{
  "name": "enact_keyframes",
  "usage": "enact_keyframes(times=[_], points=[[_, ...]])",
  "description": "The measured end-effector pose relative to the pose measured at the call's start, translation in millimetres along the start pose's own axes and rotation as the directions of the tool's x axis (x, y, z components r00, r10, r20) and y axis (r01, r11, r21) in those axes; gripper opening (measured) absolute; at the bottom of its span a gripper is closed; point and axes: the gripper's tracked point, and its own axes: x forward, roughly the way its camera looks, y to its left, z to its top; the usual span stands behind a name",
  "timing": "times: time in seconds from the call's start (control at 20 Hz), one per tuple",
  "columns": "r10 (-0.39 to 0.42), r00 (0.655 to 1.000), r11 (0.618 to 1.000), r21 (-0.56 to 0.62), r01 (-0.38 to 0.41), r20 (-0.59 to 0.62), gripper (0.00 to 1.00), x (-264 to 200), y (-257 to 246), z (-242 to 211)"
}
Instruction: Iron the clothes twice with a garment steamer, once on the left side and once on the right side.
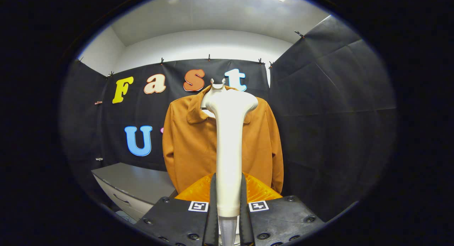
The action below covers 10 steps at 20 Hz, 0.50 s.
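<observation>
One view is available, the gripper view. The gripper (228, 200) is closed narrow on the handle of the garment steamer (228, 139), with both fingers pressing its sides. The steamer stands upright between the fingers, its head raised in front of the collar of the jacket (191, 143). The jacket hangs on the booth wall (319, 114), directly beyond the steamer, both sleeves hanging down at the sides.

Progress, as a judgement: the steamer is picked up and aimed, but its head appears to be apart from the fabric, so neither the left-side pass nor the right-side pass can be confirmed as done. Both passes are treated as remaining.

Clearance: a grey tabletop (138, 182) with a drawer front stands low, beside the jacket's lower hem on one side. The opposite side is bounded by the angled booth wall, near the sleeve. Open room exists above the tabletop and along both jacket panels. Contact distance cannot be told.
</observation>
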Motion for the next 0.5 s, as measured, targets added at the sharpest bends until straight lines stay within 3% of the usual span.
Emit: enact_keyframes(times=[0.3,0.5], points=[[-0.045,0.999,0.999,0.021,0.045,-0.019,0.26,61,-37,-6],[-0.037,0.997,0.998,0.039,0.039,-0.063,0.26,95,-39,-35]])
